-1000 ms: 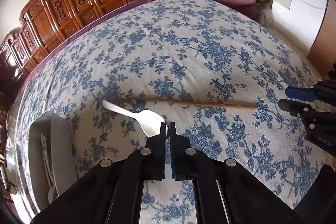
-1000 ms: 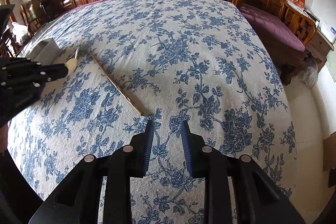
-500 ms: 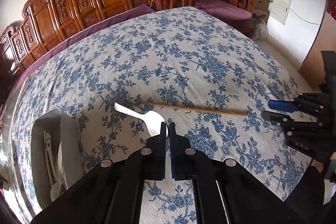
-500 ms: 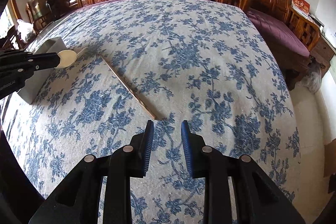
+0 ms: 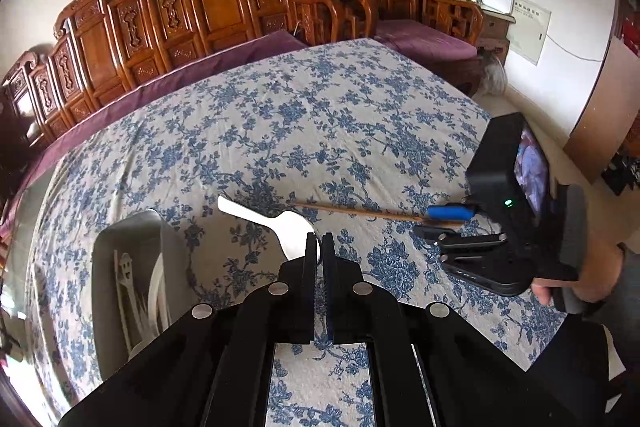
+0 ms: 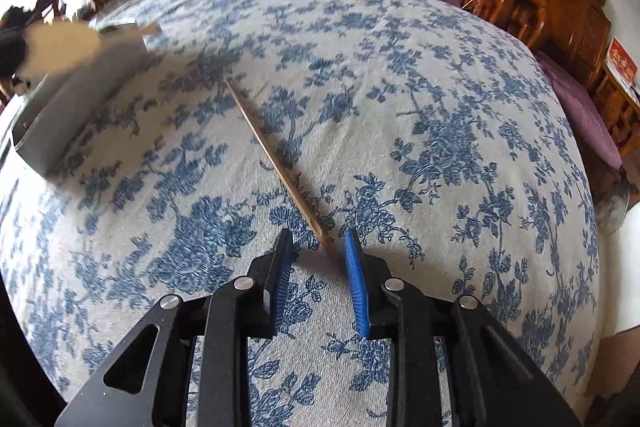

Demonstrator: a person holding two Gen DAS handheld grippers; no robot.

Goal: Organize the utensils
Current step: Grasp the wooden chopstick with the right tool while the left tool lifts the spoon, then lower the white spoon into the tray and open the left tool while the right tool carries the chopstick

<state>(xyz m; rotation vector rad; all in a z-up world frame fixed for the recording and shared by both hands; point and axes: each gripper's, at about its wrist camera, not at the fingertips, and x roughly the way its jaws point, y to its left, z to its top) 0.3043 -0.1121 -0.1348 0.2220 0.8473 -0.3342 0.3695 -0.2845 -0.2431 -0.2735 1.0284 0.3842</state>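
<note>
My left gripper [image 5: 318, 239] is shut on the bowl of a white spoon [image 5: 276, 223], holding it above the flowered cloth, its handle pointing left. The spoon shows blurred at the far left of the right wrist view [image 6: 60, 43]. A wooden chopstick [image 5: 360, 211] lies flat on the cloth. My right gripper [image 6: 318, 247] stands open low over the cloth, and the near end of the chopstick [image 6: 272, 155] lies between its blue pads without touching them. A white tray [image 5: 120, 239] holding white utensils sits left of the spoon.
The table is round, under a blue-flowered cloth [image 5: 320, 131]. Carved wooden chairs [image 5: 216, 3] ring its far side. The tray [image 6: 80, 95] stands near the table's left edge. A hand [image 5: 560, 291] holds the right gripper [image 5: 434, 223] at the right.
The left gripper has risen with the spoon, drawing back over the cloth beside the tray. The right gripper has slid left to the chopstick, whose end now sits between its fingers.
</note>
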